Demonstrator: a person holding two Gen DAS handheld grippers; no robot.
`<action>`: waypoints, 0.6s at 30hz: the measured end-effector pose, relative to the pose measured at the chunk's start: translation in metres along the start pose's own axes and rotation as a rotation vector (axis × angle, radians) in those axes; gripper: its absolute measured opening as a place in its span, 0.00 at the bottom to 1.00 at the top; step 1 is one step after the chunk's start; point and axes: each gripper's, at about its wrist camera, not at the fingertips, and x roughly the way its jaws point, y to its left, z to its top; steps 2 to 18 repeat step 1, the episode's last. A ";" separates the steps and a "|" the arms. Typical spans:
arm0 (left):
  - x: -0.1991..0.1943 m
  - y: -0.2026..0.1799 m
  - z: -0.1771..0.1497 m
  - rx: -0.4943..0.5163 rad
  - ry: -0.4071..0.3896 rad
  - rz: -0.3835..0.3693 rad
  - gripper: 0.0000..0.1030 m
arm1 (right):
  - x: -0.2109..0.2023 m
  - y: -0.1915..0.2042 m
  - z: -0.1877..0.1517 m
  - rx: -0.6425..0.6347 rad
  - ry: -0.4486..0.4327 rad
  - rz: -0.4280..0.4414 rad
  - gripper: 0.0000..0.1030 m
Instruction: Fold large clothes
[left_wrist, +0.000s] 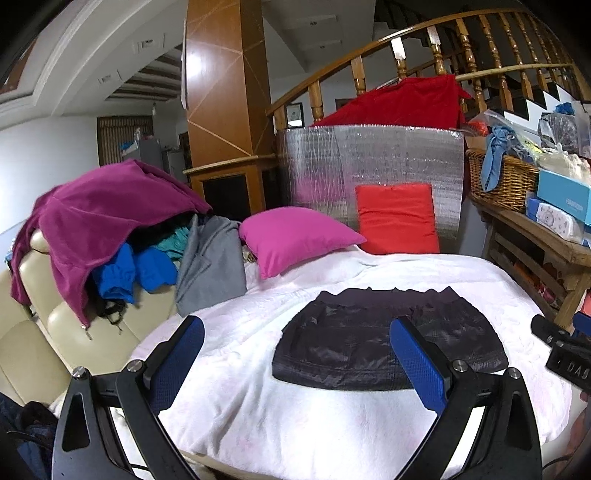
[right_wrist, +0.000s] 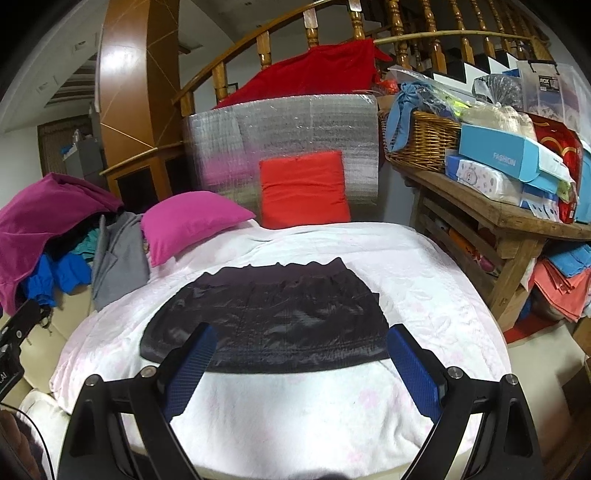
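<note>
A dark shiny folded garment (left_wrist: 388, 339) lies flat on the white blanket (left_wrist: 295, 406), with a ruffled band along its far edge. It also shows in the right wrist view (right_wrist: 269, 317), lying on the blanket (right_wrist: 295, 413). My left gripper (left_wrist: 297, 328) is open and empty, held above the blanket on the near left of the garment. My right gripper (right_wrist: 301, 336) is open and empty, held above the garment's near edge. The right gripper's body shows at the right edge of the left wrist view (left_wrist: 565, 350).
A pile of clothes (left_wrist: 110, 229) under a magenta garment lies on a cream sofa at the left. A pink cushion (left_wrist: 295, 236) and a red cushion (left_wrist: 397, 218) lie at the back against a silver foil panel. A wooden bench (right_wrist: 498, 210) with a basket and boxes stands right.
</note>
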 end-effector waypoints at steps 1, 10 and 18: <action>0.010 0.001 0.000 0.005 0.011 0.004 0.97 | 0.010 -0.005 0.003 0.011 0.004 -0.004 0.93; 0.010 0.001 0.000 0.005 0.011 0.004 0.97 | 0.010 -0.005 0.003 0.011 0.004 -0.004 0.93; 0.010 0.001 0.000 0.005 0.011 0.004 0.97 | 0.010 -0.005 0.003 0.011 0.004 -0.004 0.93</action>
